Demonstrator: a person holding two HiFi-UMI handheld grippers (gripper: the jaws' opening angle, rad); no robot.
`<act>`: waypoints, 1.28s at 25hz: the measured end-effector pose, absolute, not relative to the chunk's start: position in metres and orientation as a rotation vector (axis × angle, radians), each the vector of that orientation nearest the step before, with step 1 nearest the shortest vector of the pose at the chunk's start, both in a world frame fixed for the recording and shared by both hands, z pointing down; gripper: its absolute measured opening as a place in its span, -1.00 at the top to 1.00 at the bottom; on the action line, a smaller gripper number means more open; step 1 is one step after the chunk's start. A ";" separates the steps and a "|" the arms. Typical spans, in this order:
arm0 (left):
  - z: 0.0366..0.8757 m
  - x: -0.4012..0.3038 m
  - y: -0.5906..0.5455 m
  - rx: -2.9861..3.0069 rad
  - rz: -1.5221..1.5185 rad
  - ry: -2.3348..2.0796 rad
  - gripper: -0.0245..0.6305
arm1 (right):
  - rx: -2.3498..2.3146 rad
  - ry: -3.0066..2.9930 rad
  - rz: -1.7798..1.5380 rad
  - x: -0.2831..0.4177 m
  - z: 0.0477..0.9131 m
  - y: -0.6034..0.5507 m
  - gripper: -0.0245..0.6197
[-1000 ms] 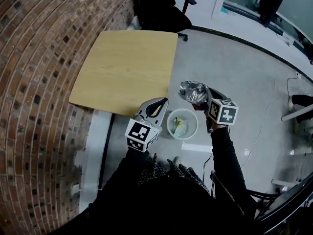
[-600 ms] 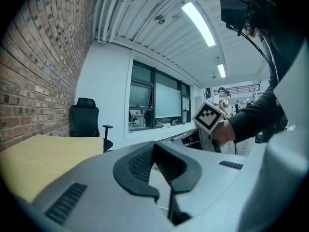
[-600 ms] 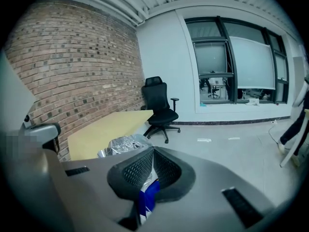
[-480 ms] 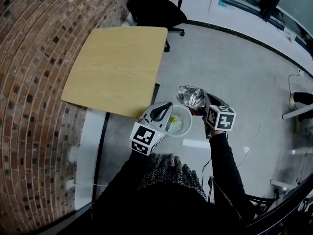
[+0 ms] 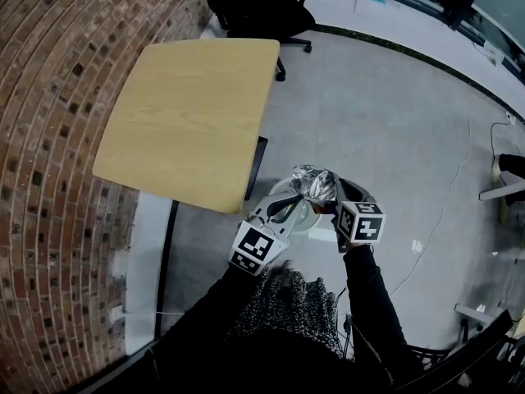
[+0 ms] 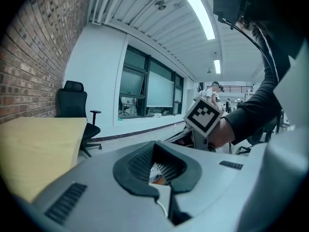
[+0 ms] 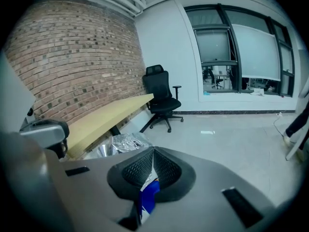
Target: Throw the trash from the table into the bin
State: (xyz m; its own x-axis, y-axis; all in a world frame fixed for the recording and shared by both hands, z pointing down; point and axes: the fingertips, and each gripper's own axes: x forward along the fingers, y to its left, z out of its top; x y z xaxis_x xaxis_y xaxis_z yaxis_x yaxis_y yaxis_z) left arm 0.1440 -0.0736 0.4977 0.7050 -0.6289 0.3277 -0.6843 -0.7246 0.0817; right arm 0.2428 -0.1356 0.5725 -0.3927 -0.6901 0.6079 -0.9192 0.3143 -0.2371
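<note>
A crumpled silver foil bag (image 5: 316,180) hangs over the pale round bin (image 5: 281,190) on the floor. My right gripper (image 5: 332,194) is shut on the bag. In the right gripper view the bag's blue-and-white edge (image 7: 148,197) is pinched between the pads of the right gripper (image 7: 150,175), and its silver body (image 7: 118,143) bulges ahead. My left gripper (image 5: 295,205) hovers over the bin's near rim, close beside the bag. In its own view the left gripper (image 6: 155,170) is closed on a thin orange-and-white scrap of wrapper (image 6: 158,175). The bin's inside is mostly hidden.
The bare wooden table (image 5: 189,113) stands to the upper left against the brick wall (image 5: 49,179). A black office chair (image 5: 254,6) stands beyond it. Grey floor (image 5: 394,121) spreads to the right, with a cable (image 5: 426,236) on it.
Both grippers have dropped lower. The left one moved right until it is over the bin, and the foil bag came down from beside the bin to just above it.
</note>
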 end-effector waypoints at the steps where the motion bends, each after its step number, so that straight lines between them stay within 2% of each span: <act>1: 0.505 0.146 -0.075 2.713 0.422 -1.040 0.90 | 1.428 -2.185 0.801 0.241 0.581 -0.136 0.89; 32: 0.796 0.143 -0.101 2.576 0.614 -0.791 0.90 | 1.487 -1.978 1.029 0.228 0.863 -0.127 0.89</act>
